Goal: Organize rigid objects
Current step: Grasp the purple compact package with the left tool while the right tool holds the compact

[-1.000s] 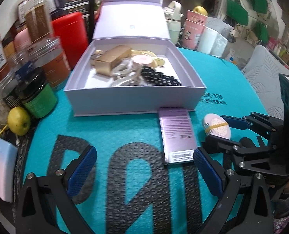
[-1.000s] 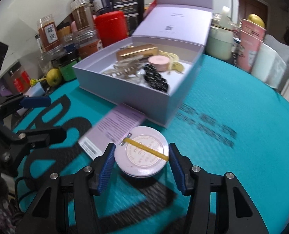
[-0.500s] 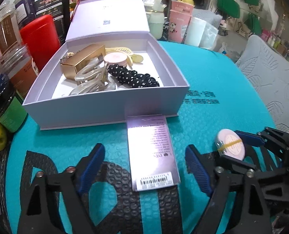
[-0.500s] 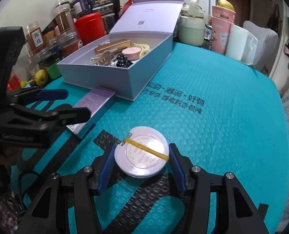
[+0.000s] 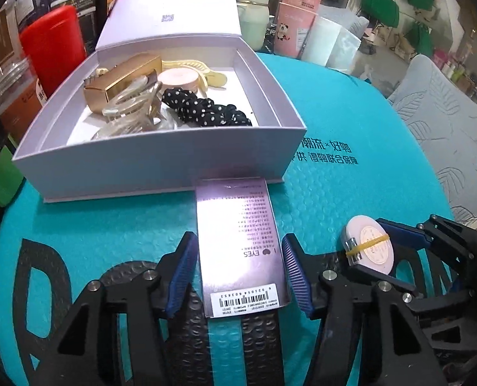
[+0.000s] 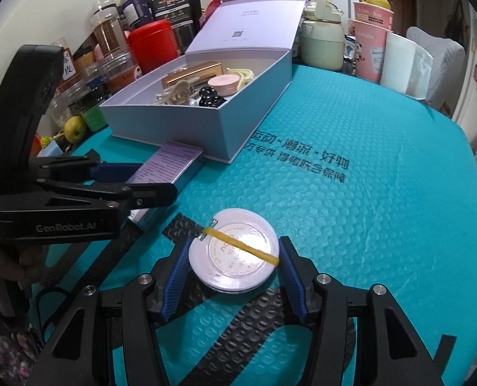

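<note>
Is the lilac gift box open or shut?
Open: the gift box has its lid tipped back, showing hair clips inside.

The teal mat (image 6: 351,225) lies bare to the right of the lilac box (image 6: 187,128). Jars (image 6: 109,32) and cups (image 6: 370,48) crowd the left and far edges.

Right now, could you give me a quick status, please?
Left gripper closing around purple carton. Right gripper clamps round compact. Open box ahead, path clear.
</note>
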{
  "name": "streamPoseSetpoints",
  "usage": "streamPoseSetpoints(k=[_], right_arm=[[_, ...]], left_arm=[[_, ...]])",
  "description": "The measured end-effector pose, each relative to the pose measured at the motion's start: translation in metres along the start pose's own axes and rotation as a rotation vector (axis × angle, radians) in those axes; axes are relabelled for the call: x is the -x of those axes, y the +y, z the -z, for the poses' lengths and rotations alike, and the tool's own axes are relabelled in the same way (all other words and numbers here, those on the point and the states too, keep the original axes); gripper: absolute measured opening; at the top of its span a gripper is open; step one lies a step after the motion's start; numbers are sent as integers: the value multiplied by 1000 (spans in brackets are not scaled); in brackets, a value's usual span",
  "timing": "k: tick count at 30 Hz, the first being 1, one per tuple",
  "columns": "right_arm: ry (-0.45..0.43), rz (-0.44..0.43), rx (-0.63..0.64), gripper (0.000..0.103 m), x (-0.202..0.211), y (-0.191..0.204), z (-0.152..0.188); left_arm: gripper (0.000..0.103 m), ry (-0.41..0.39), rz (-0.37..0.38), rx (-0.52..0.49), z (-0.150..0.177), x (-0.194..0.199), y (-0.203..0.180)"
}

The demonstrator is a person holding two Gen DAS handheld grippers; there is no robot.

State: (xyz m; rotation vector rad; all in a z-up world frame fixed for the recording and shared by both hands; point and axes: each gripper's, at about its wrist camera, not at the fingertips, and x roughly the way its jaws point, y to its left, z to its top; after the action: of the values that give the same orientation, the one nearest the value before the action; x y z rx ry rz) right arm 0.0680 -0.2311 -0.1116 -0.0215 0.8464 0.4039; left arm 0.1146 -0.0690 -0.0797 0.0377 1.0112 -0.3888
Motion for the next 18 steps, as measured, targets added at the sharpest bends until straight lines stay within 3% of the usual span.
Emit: streamPoseSetpoints(k=[7, 12, 18], right_arm=[[-7, -12, 13, 54, 1, 0, 2], [-19, -38, 73, 54, 6, 11, 3], [-19, -68, 107, 54, 10, 29, 6]], left_arm=[[51, 1, -74, -15, 4, 1, -9], [51, 20, -40, 20, 16, 12, -2], [51, 33, -63, 36, 40, 32, 10]])
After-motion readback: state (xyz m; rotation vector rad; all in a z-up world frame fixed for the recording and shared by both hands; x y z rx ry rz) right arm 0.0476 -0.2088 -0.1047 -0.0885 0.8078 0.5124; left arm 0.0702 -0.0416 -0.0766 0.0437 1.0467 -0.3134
